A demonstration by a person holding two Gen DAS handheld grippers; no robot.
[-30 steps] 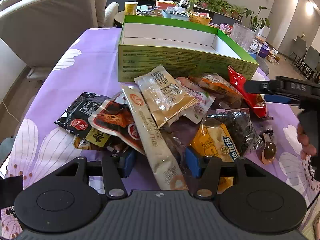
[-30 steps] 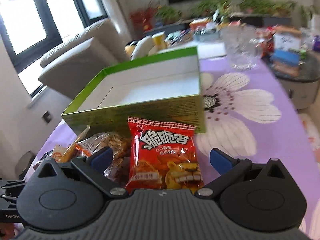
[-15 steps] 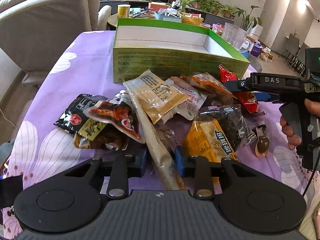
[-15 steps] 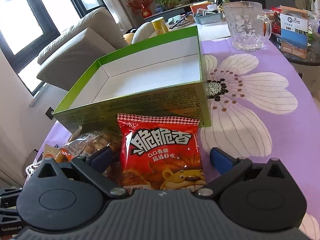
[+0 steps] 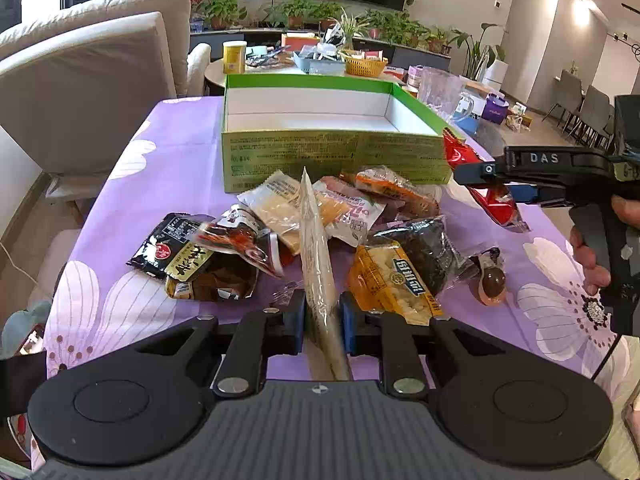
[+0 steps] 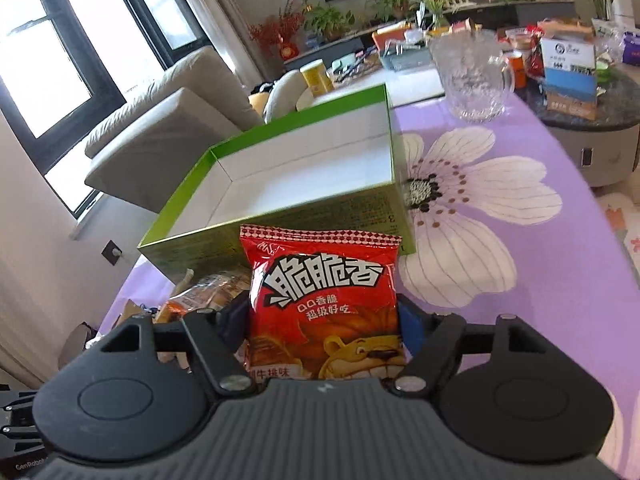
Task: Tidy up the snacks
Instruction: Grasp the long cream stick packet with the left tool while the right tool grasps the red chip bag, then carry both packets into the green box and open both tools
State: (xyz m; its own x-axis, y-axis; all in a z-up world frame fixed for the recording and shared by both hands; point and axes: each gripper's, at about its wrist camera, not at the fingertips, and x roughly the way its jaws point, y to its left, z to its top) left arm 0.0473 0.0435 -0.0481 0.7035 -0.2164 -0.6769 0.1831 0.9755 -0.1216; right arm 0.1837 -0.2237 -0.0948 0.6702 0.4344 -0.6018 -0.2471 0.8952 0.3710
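Observation:
My left gripper (image 5: 322, 316) has its jaws closing on a long beige packet (image 5: 314, 240), whose near end is pinched between the blue pads. The packet stands on edge, pointing at the green box (image 5: 332, 152). My right gripper (image 6: 324, 320) is shut on a red snack packet (image 6: 324, 292), held upright just before the box's near wall (image 6: 280, 224). The box's white inside is bare. In the left wrist view the right gripper (image 5: 480, 172) hangs at the right with the red packet (image 5: 500, 204) in it. Several snack packets lie heaped in front of the box, among them a yellow one (image 5: 396, 280).
A purple flowered tablecloth (image 5: 180, 152) covers the table. A glass mug (image 6: 472, 76) stands beyond the box's far right corner. A beige armchair (image 5: 80, 92) is at the left, and a cluttered side table (image 5: 320, 60) sits behind the box. A person's hand (image 5: 592, 260) grips the right handle.
The left jaws closed from wide apart onto the long beige packet, which turned onto its edge. The right pads drew in against the red packet's sides.

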